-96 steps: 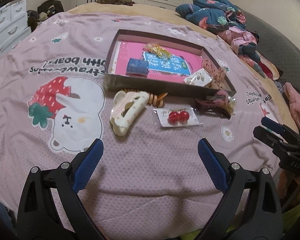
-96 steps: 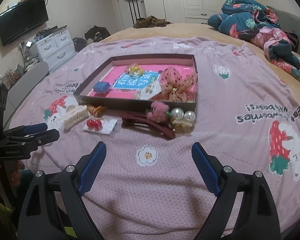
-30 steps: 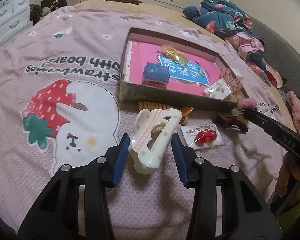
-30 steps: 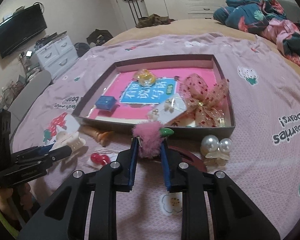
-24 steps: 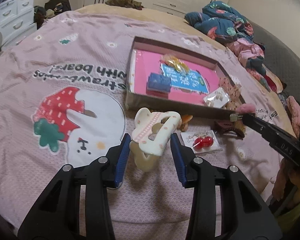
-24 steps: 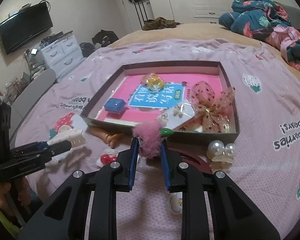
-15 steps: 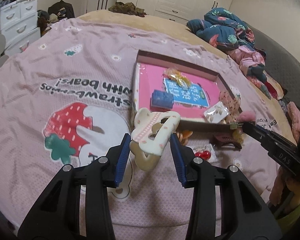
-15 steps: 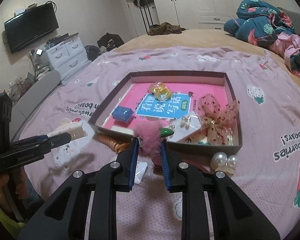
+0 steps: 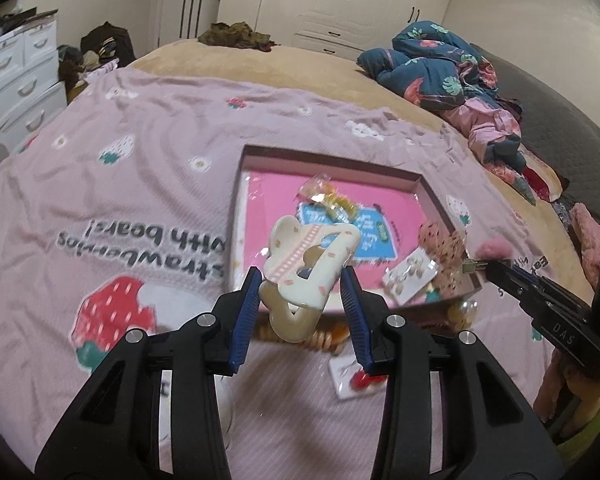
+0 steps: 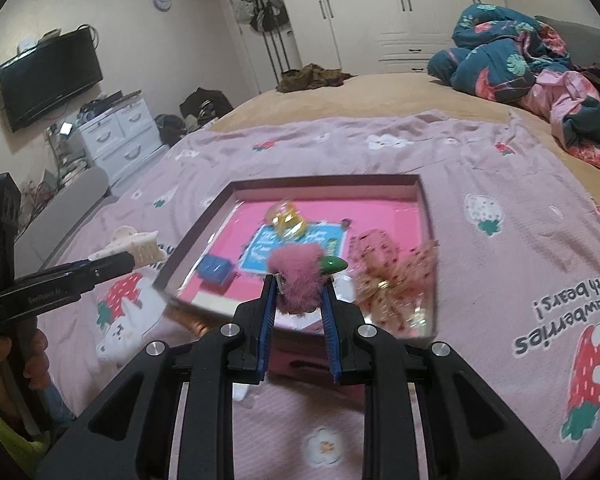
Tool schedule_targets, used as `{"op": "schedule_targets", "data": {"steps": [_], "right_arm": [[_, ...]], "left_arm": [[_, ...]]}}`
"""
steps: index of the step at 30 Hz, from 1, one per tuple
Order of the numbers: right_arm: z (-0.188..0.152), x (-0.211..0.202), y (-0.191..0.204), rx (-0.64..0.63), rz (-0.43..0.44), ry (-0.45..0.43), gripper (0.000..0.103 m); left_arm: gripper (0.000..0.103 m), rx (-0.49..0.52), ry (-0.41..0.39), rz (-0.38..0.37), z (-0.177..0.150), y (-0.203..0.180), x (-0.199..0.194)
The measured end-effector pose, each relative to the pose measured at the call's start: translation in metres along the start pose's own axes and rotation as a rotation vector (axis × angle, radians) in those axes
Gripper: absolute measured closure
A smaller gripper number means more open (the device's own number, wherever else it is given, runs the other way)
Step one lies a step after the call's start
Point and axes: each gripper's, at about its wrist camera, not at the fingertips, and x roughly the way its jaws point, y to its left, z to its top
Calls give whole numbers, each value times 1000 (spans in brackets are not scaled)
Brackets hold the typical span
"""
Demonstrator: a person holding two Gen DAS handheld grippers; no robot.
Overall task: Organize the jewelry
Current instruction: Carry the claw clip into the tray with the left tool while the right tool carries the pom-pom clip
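pink strawberry-print bedspread [image 9: 148, 184] under an open brown tray [image 10: 427, 216] — above its near edge, left gripper [image 9: 300, 300] clamped on a cream claw clip [image 9: 308, 268], right gripper [image 10: 299, 304] pinched on a pink fluffy clip [image 10: 298, 276].

Tray [image 10: 427, 216] floor mostly taken: yellow wrapped piece [image 10: 286, 216] at 12 o'clock, blue box [image 10: 216, 269] at 9, dotted bow [image 10: 384, 276] and earring card [image 9: 410, 276] at 3 to 4. Bare pink strip along the far wall and in the far right corner. Bedspread [image 9: 100, 184] open at 9 to 11 o'clock of the tray. Clips and red earring card [image 9: 354, 376] crowd the near wall.
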Motion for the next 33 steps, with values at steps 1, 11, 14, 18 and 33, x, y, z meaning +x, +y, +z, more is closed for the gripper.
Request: {"op": "schedule_targets", "data": {"steps": [1, 11, 14, 18, 33], "right_arm": [[2, 0, -4, 6, -6, -4, 82], [10, 0, -43, 51, -71, -26, 82], [10, 4, -53, 62, -88, -23, 82], [10, 11, -62, 71, -106, -12, 82], [0, 41, -72, 68, -104, 66, 82]], "left_arm": [[71, 2, 0, -3, 3, -3, 2], [71, 41, 13, -35, 24, -33, 34], [71, 50, 22, -40, 26, -40, 44], [71, 79, 30, -50, 28, -50, 56], [71, 111, 108, -66, 26, -64, 112]]}}
